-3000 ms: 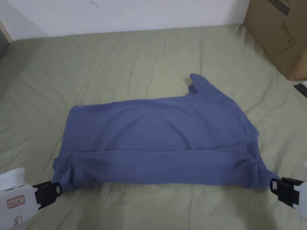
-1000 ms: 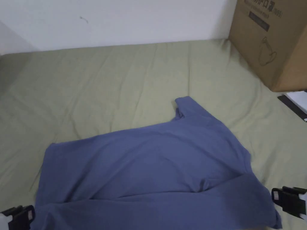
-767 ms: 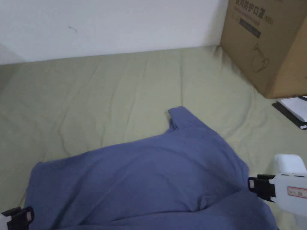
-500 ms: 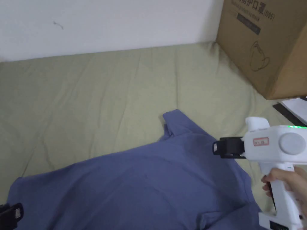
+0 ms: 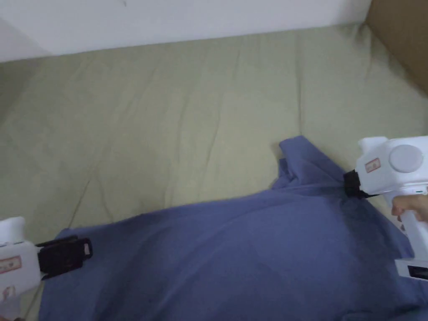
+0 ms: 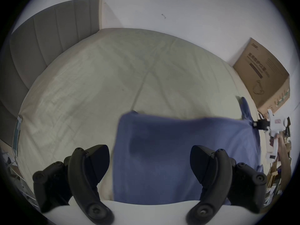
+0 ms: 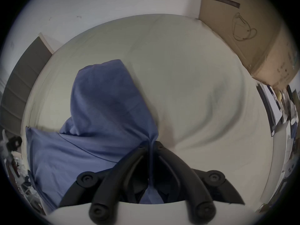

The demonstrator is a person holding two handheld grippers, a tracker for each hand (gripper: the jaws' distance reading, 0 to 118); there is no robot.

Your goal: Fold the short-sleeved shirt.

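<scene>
**Right gripper now clamped on the shirt; left gripper spread beside its edge**

Three seconds ago both grippers sat at the near corners of the blue short-sleeved cotton shirt [image 5: 234, 250], which lies on the olive-green bed sheet [image 5: 167, 108]. Now the white right gripper [image 7: 150, 145] has moved up to the shoulder seam — its jaws are pinched together on a ridge of fabric, the sleeve rising just beyond them. The left gripper [image 6: 149, 157] stands wide apart, the shirt's side edge lying between its jaws, unpinched. The gripper views take in a brown cardboard box [image 7: 243, 33] with printing — left unread — and a grey padded headboard [image 6: 48, 41].
</scene>
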